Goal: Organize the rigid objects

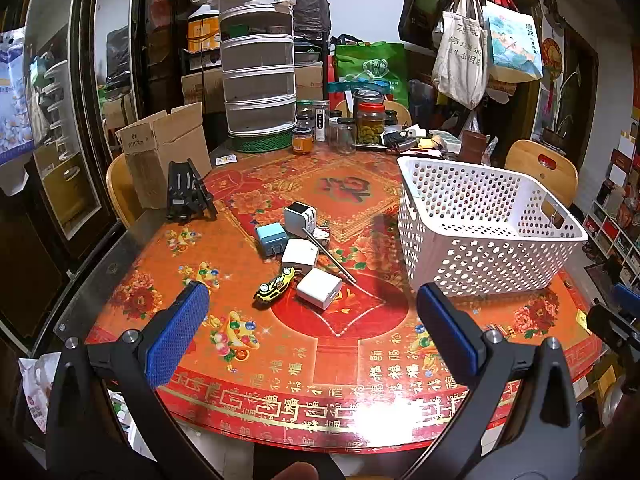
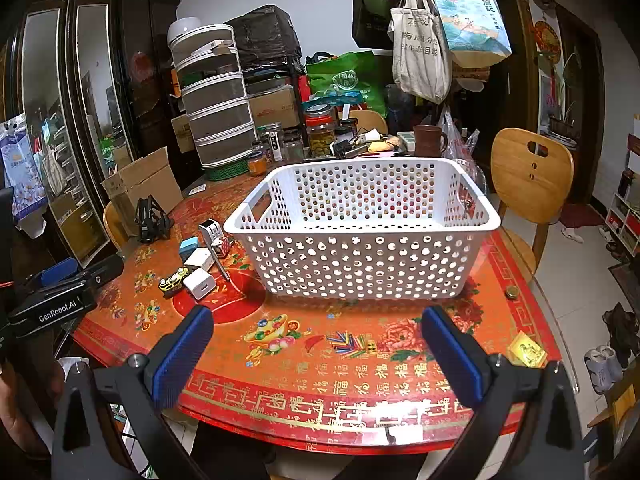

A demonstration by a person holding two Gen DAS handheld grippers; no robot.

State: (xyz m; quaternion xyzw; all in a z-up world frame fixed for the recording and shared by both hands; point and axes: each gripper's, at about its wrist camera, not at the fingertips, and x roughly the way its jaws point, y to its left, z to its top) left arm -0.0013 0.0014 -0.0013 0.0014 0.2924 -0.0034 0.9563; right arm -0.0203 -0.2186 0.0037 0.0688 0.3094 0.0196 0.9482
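Chargers point(image 1: 308, 254) and a toy car point(image 1: 274, 286) cluster mid-desk, at nine o'clock from the empty white basket point(image 1: 480, 236) awaiting them. Left gripper point(image 1: 312, 312) and right gripper point(image 2: 316, 344) hover with jaws wide, holding nothing.

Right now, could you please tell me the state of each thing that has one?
Left tool: open, holding nothing.
Right tool: open, holding nothing.
White basket: upright, looks empty.
Cardboard box: flaps open.
Toy car: on the table, outside the basket.

bright indoor light | glare on table point(image 1: 384, 408) edge | fisheye-warped, dark corners
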